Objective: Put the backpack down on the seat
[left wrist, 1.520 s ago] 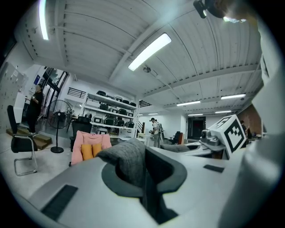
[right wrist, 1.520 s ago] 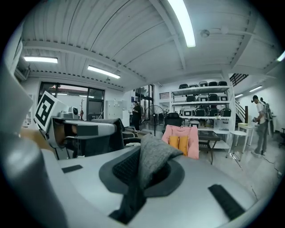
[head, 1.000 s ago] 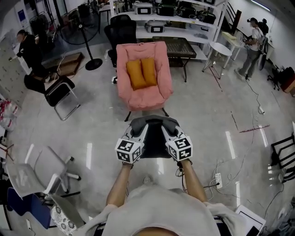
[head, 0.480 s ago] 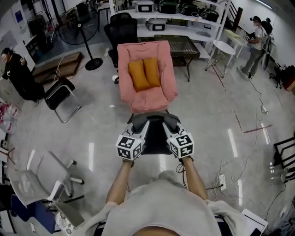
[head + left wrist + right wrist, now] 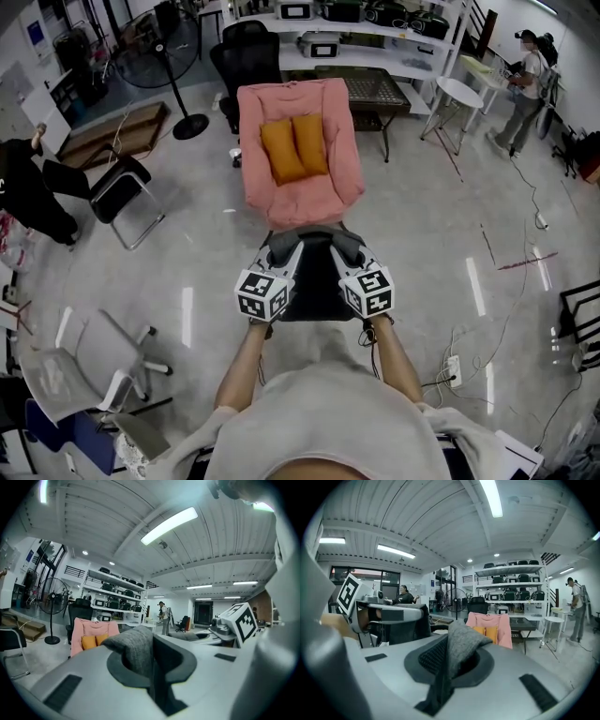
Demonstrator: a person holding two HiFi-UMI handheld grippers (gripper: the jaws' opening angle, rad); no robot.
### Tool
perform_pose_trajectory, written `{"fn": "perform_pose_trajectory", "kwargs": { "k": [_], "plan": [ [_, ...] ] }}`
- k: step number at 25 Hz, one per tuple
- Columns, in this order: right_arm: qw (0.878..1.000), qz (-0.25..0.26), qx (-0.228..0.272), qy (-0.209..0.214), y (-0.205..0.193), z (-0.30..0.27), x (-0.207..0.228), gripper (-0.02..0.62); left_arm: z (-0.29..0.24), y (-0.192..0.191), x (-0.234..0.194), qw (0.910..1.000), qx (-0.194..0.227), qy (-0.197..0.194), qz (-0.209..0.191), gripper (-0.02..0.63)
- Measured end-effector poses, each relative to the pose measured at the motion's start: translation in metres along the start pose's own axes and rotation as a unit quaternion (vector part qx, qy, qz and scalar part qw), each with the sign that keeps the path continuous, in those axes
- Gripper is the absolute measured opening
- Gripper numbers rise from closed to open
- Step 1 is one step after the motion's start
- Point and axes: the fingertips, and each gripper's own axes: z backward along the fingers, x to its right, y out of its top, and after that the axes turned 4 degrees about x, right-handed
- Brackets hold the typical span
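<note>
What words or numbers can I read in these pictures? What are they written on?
No words or numbers can be read.
Left cube and right cube: black-and-white square patterns, not letters.
Blue wall sign: too small to read.

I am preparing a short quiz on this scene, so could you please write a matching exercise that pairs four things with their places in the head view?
Things:
1. backpack
2. cushions
3. fan
4. round table

Places:
A. on the pink chair
B. right of the chair, near the shelves
C. clamped by the left gripper and the right gripper
D. left of the chair, on the floor

Pairs: 1-C, 2-A, 3-D, 4-B
</note>
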Motion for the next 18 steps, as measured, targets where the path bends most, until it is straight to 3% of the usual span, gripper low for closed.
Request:
{"fn": "perform_pose_trajectory", "kwargs": {
  "k": [18],
  "plan": [
    [1.0,-0.013,-0.004,0.017,0.012,-0.122,0.114,0.028,-0.137,0.003,-0.088,0.9997,-0.013,0.015,0.014,0.035]
  ]
}}
